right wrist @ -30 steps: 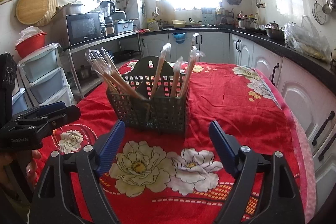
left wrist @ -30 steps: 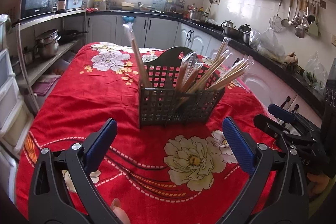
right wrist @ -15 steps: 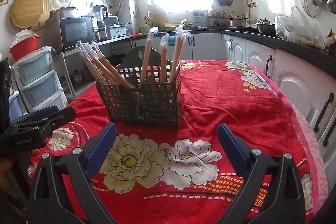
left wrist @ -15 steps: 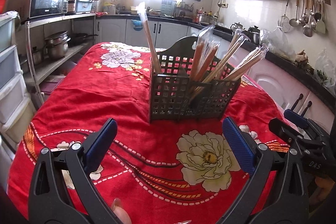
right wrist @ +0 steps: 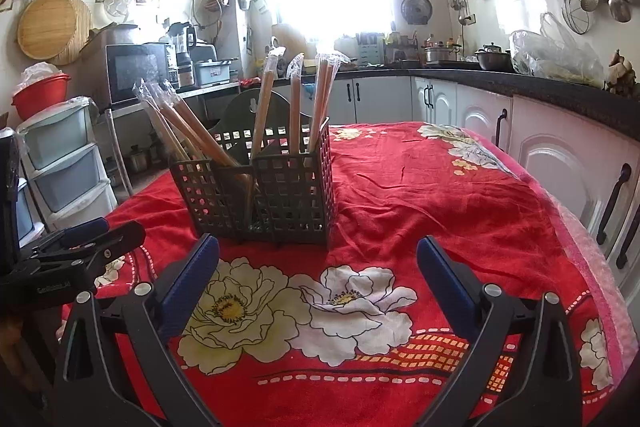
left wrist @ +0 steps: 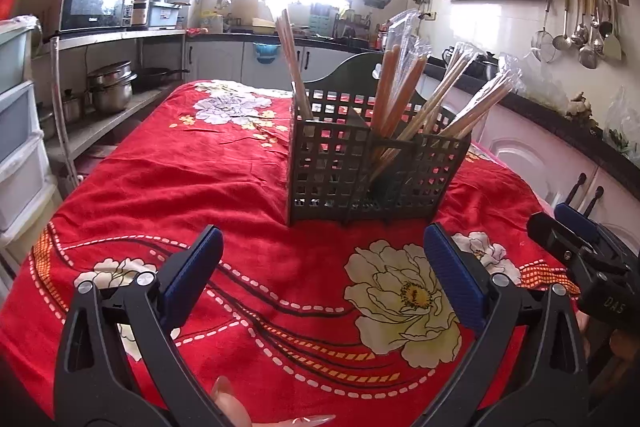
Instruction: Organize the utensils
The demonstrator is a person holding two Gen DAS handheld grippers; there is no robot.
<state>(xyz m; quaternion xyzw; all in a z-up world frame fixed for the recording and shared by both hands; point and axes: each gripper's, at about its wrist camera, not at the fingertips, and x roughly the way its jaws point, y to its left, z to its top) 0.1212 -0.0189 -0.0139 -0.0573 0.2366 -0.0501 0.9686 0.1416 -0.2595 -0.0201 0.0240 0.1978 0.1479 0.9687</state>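
Your right gripper [right wrist: 318, 251] has just been opening its blue-padded jaws and holds nothing between them; your left gripper [left wrist: 323, 245] also stands wide and empty. Both hover over the red flowered tablecloth [left wrist: 200, 179], just short of the dark grey lattice plastic utensil caddy [left wrist: 372, 171]. The plastic-wrapped wooden chopsticks [right wrist: 264, 99] all stand in its compartments, and no loose ones show on the cloth, so the sorting looks essentially finished.
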